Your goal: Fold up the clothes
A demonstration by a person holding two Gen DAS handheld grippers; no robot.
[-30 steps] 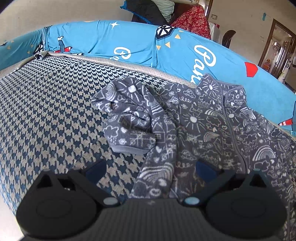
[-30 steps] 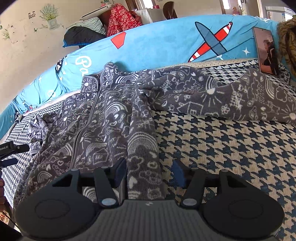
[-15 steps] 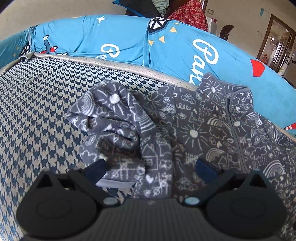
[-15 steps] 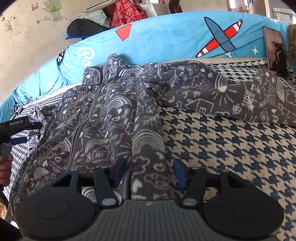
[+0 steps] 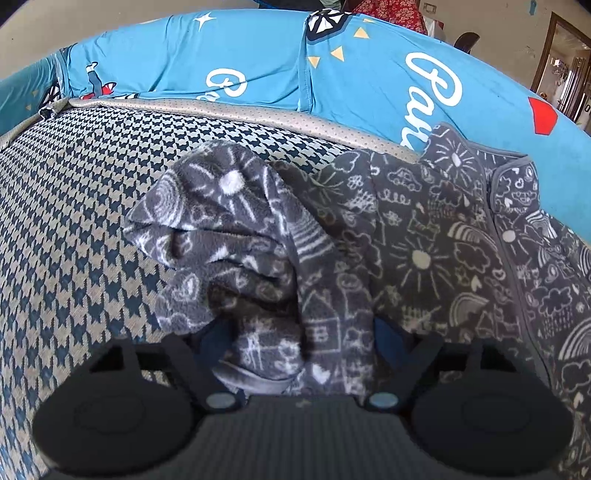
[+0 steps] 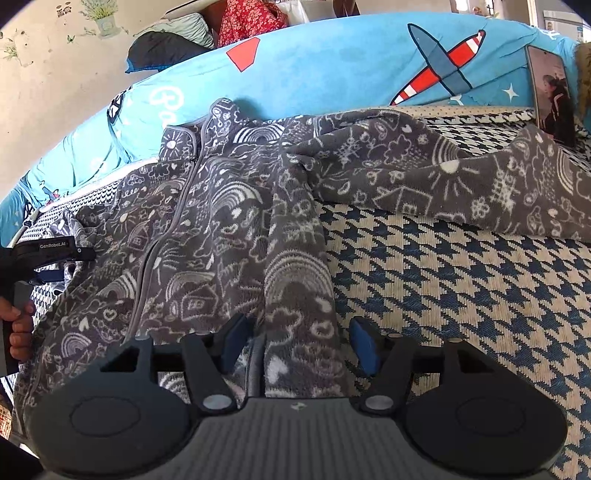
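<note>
Jacket (image 6: 207,236): lying spread, zipped, centre frame.
Left gripper (image 5: 299,332): fingers wide, straddling bunched sleeve (image 5: 236,236).
Right gripper (image 6: 295,343): fingers wide, straddling hem edge.
Advice: pinching one fleece layer squarely before lifting.

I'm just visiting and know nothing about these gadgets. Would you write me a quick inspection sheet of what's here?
Surface: houndstooth seat cover, blue cartoon-print backrest.
Job's things: grey doodle-print fleece jacket spread out, one sleeve bunched.
Clutter: phone leaning on the backrest.
Grippers: left gripper open around the bunched sleeve; right gripper open astride the jacket's edge.
Cables: nothing seen.
Surroundings: piled clothes behind, doorway.
</note>
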